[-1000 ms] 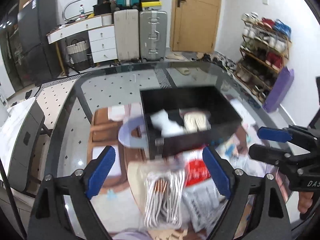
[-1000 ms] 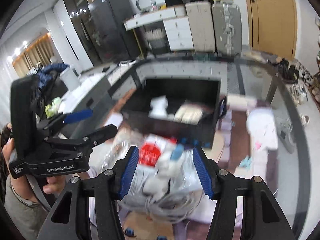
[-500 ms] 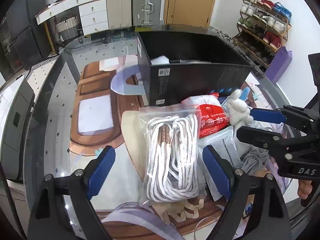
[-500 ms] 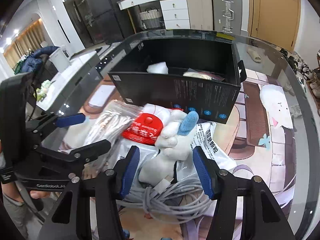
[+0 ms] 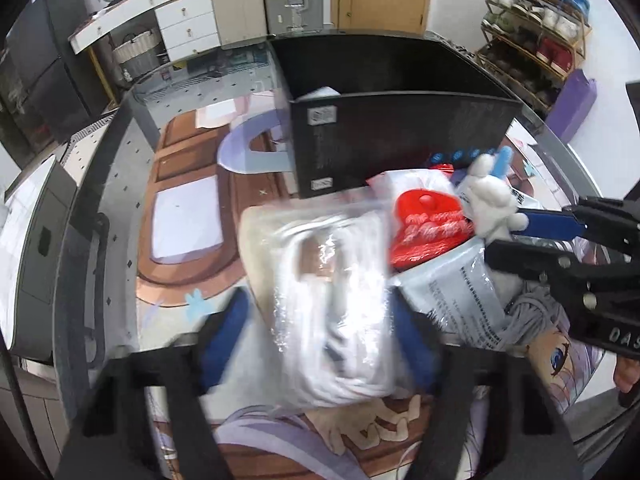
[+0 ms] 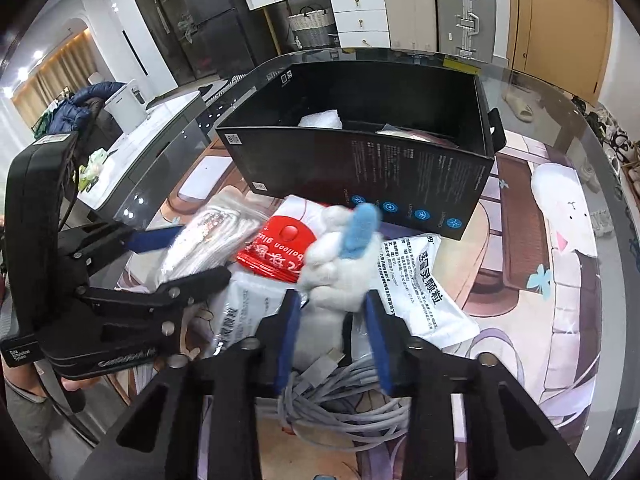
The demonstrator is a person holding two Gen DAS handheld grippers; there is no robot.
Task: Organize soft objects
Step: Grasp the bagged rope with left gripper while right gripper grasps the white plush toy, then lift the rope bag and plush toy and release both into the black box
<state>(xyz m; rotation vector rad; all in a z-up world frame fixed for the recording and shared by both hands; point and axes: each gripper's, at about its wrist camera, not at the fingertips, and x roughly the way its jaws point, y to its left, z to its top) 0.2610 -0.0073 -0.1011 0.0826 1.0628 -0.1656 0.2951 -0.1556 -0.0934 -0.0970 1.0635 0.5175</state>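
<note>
A clear bag of white rope (image 5: 332,300) lies on the printed mat, between the blue pads of my left gripper (image 5: 320,304). Its jaws are closing; the right pad touches the bag, while the left pad stands a little off it. The right wrist view shows that left gripper (image 6: 206,254) around the rope bag (image 6: 212,236). A white plush toy (image 6: 332,276) with a blue tip sits between the pads of my right gripper (image 6: 332,300). Those jaws are closing too, and they press on its sides. The plush toy (image 5: 492,204) and right gripper (image 5: 506,236) also show in the left wrist view.
A black open box (image 6: 360,168) stands just behind the pile, with a white foam piece (image 6: 320,120) inside. A red packet (image 6: 276,248), a printed white pouch (image 6: 424,280) and a grey cable coil (image 6: 340,400) lie around the toy. The glass table's edge (image 6: 600,128) curves at right.
Both grippers have come down onto the pile in front of the box. The right jaws have narrowed onto the plush toy. The left jaws have narrowed slightly around the rope bag.
</note>
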